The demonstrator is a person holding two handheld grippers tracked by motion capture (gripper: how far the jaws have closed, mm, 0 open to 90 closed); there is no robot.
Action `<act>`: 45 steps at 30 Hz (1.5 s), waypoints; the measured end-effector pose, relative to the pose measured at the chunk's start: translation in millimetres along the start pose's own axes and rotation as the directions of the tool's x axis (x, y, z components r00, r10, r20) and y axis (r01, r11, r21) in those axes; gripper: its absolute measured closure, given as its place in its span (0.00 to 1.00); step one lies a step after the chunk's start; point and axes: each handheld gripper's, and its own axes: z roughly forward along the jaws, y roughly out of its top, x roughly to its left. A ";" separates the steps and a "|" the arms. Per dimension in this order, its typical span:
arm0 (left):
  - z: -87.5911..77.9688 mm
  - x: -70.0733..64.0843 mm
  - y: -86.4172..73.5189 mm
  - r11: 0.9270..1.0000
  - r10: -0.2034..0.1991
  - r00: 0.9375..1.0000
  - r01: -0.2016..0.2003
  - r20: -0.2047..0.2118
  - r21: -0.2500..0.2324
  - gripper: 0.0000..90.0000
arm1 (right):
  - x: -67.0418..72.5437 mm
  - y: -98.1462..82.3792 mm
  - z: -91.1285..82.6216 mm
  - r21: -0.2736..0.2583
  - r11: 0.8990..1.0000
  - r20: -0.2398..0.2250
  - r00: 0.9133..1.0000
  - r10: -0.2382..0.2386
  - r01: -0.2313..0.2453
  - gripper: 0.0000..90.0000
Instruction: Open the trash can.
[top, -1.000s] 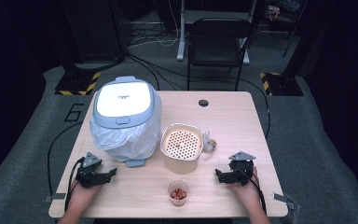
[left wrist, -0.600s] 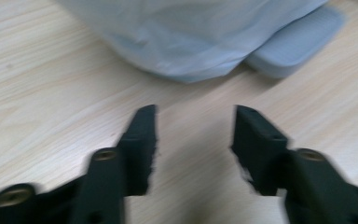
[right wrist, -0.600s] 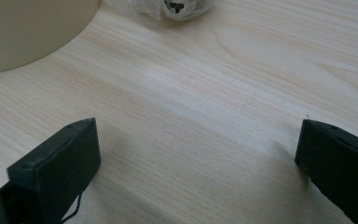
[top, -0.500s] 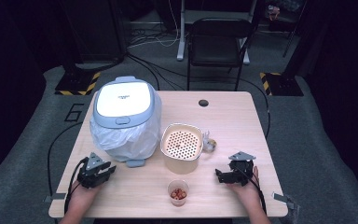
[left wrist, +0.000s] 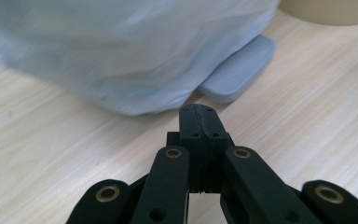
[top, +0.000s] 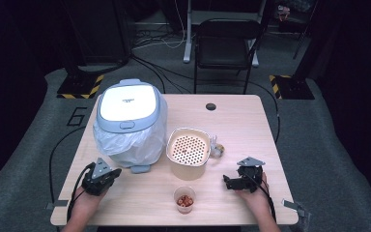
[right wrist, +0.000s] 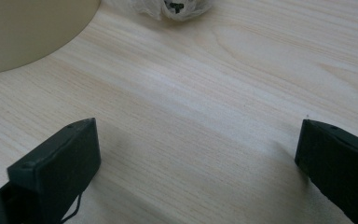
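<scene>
At a pale wooden worktop (top: pixel 251 121), a person holds a gripper in each hand near its front edge, and the job looks barely begun. The left gripper (top: pixel 112 172) sits by the front-left corner with its fingers (left wrist: pixel 199 122) pressed together on nothing; they have just been closing, and the tips point at the crumpled plastic liner (left wrist: pixel 135 56) of the lidded bin (top: pixel 129 121) and at the grey pedal (left wrist: pixel 240 70) jutting from under it, close but apart from both. The right gripper (top: pixel 227 182) rests toward the front-right corner, its fingers (right wrist: pixel 60 158) spread wide over bare wood with nothing between them. The bin stands on the left half of the worktop with its lid down. Just beside it, at the middle, stands a beige pot with a perforated insert (top: pixel 188 151), a small crumpled wrapper (top: pixel 217 149) touching its right side. A small cup of reddish pieces (top: pixel 185 199) waits at the front edge, between the two hands. Nothing is held or lifted; by the look of it, every handling step is left to do.
</scene>
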 end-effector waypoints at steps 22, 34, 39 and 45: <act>45.6 -42.8 43.9 0.971 0.234 0.972 -0.232 -0.029 0.066 1.00 | 0.2 0.1 -0.1 0.001 1.000 -0.001 1.000 0.002 -0.002 0.00; 54.6 -39.5 40.7 0.987 0.136 0.991 -0.135 0.001 0.089 1.00 | 0.1 0.0 0.0 0.000 1.000 -0.001 1.000 0.000 0.000 0.00; 55.3 -42.1 38.7 0.982 0.168 0.985 -0.165 -0.027 0.086 1.00 | 0.0 -0.1 0.0 0.000 1.000 0.000 1.000 -0.001 0.001 0.00; 55.9 -40.1 35.6 0.976 0.208 0.977 -0.204 -0.039 0.079 1.00 | 0.0 -0.1 -0.1 0.001 1.000 -0.001 1.000 -0.002 0.002 0.00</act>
